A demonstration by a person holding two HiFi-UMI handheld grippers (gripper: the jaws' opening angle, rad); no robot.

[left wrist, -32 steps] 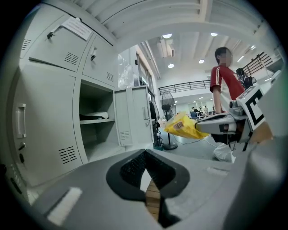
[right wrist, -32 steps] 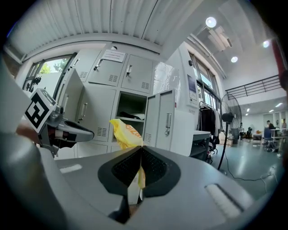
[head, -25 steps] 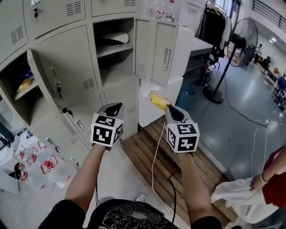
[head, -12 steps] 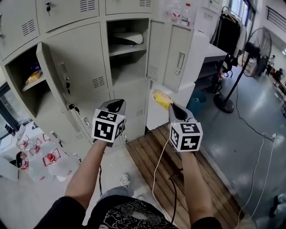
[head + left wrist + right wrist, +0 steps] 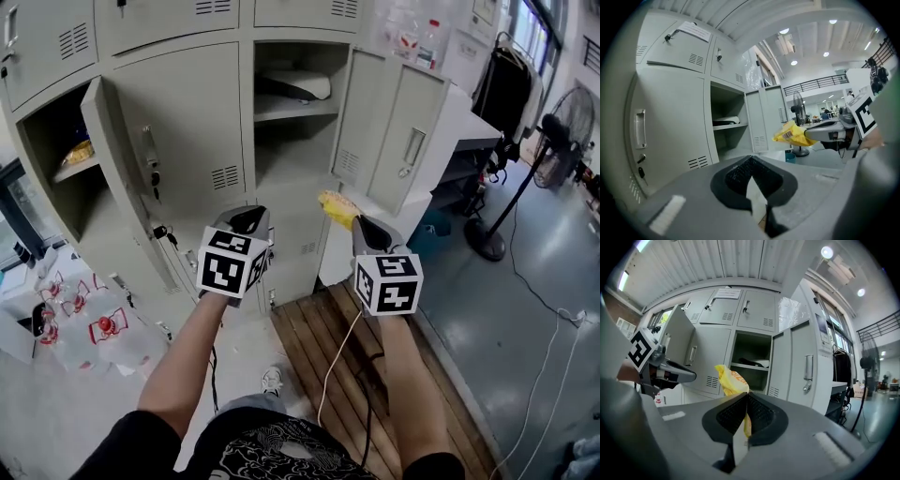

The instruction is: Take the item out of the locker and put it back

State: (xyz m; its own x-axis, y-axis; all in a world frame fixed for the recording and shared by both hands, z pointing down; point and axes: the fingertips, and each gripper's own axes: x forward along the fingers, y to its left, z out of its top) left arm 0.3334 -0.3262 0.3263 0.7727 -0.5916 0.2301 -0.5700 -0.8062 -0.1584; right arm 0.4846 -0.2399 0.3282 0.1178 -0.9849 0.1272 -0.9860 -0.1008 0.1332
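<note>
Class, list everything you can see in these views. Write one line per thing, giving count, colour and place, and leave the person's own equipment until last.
lockers: one bank, grey, straight ahead, two doors open
shelf item: one, dark and white, on the open middle locker's shelf
yellow packet: one, yellow, in front of the open middle locker
wooden pallet: one, brown, on the floor at the lockers' foot
plastic bags: several, clear with red print, floor at left
fan: one, black, standing at right
left hand-held gripper: one, grey, shut, empty
right hand-held gripper: one, grey, shut on the yellow packet

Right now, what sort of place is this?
Probably a locker area in a workshop or industrial hall: grey metal lockers, a standing fan on a smooth grey floor, and hanging clothes.
</note>
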